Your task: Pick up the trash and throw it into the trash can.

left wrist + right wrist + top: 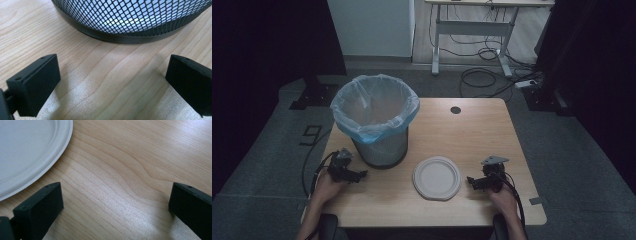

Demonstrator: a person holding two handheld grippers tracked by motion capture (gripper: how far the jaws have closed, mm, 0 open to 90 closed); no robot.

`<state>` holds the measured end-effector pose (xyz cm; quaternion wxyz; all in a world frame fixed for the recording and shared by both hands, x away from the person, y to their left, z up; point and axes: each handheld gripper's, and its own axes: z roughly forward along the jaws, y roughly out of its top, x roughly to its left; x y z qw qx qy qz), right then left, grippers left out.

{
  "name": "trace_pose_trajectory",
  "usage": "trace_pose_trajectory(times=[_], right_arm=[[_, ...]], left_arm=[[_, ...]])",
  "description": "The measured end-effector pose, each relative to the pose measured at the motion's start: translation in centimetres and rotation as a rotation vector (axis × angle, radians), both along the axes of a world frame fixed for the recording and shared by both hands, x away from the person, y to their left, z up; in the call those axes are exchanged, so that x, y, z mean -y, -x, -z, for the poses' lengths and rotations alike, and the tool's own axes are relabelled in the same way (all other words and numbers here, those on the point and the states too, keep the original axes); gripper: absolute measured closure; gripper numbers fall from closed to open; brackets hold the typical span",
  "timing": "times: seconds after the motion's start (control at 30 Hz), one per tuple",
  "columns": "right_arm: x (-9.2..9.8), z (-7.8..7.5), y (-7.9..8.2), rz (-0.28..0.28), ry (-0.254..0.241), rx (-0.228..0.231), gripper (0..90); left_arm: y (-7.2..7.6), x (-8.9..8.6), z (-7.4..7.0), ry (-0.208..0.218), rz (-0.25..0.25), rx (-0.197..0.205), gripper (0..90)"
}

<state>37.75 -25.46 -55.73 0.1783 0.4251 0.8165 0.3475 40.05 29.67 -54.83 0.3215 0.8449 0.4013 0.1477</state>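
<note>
A black mesh bin (379, 145) lined with a pale blue bag stands at the table's left. A white paper plate (436, 177) lies flat near the front middle. My left gripper (359, 175) rests low at the bin's front left, held by a hand, its jaws wide apart over bare wood. In the left gripper view the bin's mesh base (130, 22) curves just ahead of the gripper (112, 85). My right gripper (470, 181) sits right of the plate, also open and empty. The plate's rim (32, 157) lies ahead and left of the right gripper (115, 207).
The wooden table (482, 135) has a small dark cable hole (455, 110) at the back. Beyond it stand a desk frame (472, 30) and loose cables (492, 75) on the floor. Grey floor surrounds the table.
</note>
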Motion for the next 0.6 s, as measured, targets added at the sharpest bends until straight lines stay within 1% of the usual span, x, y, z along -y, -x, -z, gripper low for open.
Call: trace_pose_trajectory(times=[0.6], right_arm=[[-0.05, -0.01, 0.04, 0.006, 0.001, 0.0, 0.0]], left_arm=[[-0.17, 0.11, 0.0, 0.001, 0.0, -0.001, 0.0]])
